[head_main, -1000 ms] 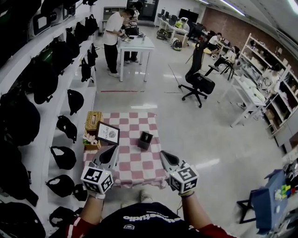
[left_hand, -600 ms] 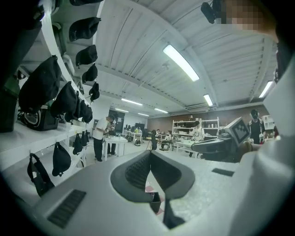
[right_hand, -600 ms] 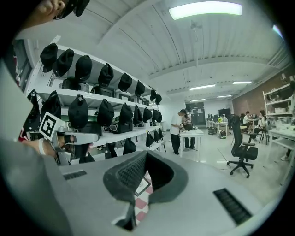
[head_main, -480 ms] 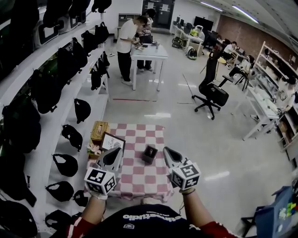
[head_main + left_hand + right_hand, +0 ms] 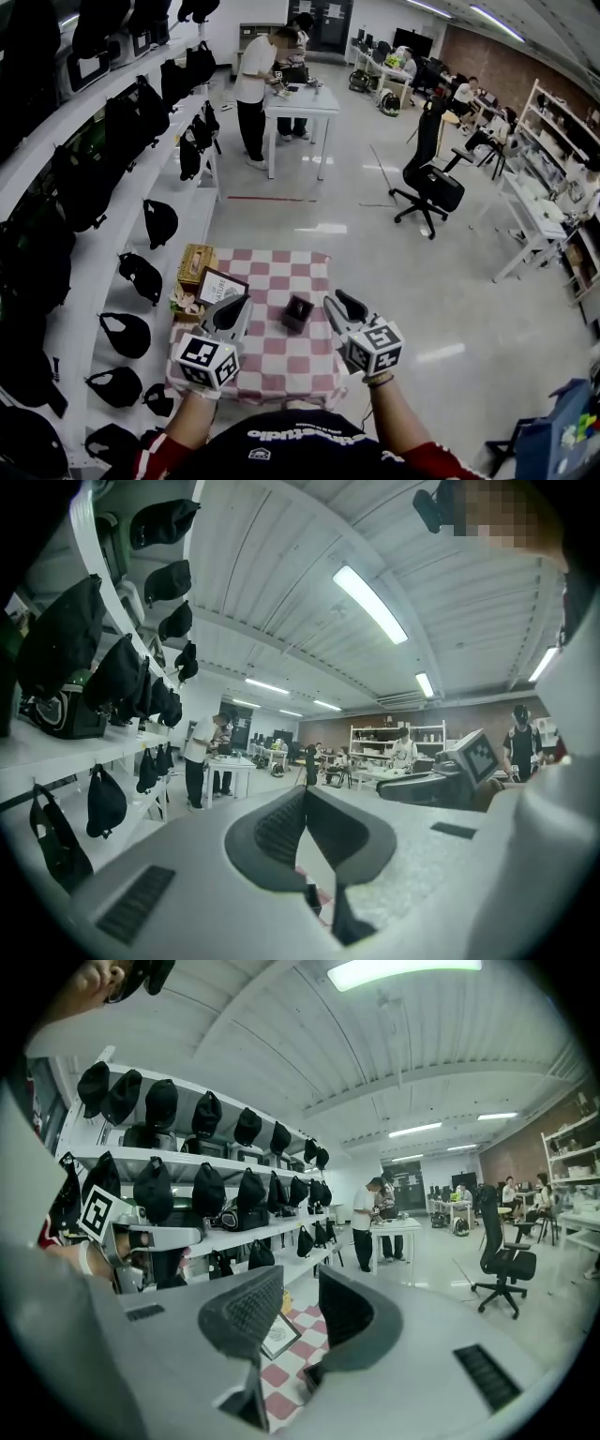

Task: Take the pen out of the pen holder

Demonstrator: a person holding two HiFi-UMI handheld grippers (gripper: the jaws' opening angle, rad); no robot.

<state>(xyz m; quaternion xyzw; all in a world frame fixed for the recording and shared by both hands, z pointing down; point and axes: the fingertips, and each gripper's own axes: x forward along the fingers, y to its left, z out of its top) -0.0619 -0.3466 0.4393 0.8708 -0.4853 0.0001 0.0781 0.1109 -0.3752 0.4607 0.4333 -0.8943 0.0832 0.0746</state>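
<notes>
1. The pen holder, a small dark open-topped box, stands upright near the middle of the checked tablecloth. The pen itself is too small to make out.
2. In the head view the holder sits between the two grippers and touches neither. It lies at about 3 o'clock from the left gripper's tips and about 9 o'clock from the right gripper's tips.
3. The left gripper reaches over the cloth's left part. Its own view shows the jaw tips pressed together with nothing pinched.
4. The right gripper is at the cloth's right edge. Its jaws stand spread and have just been opening. Nothing sits in the gap, and only cloth and a picture frame show through it.
5. That picture frame leans at 10 o'clock from the holder. A woven box sits beyond it at the table's left edge.
6. Farther out, shelves of black caps run along 9 o'clock. A white table with a person in a white shirt is at 12 o'clock. A black office chair is at 1 o'clock.
</notes>
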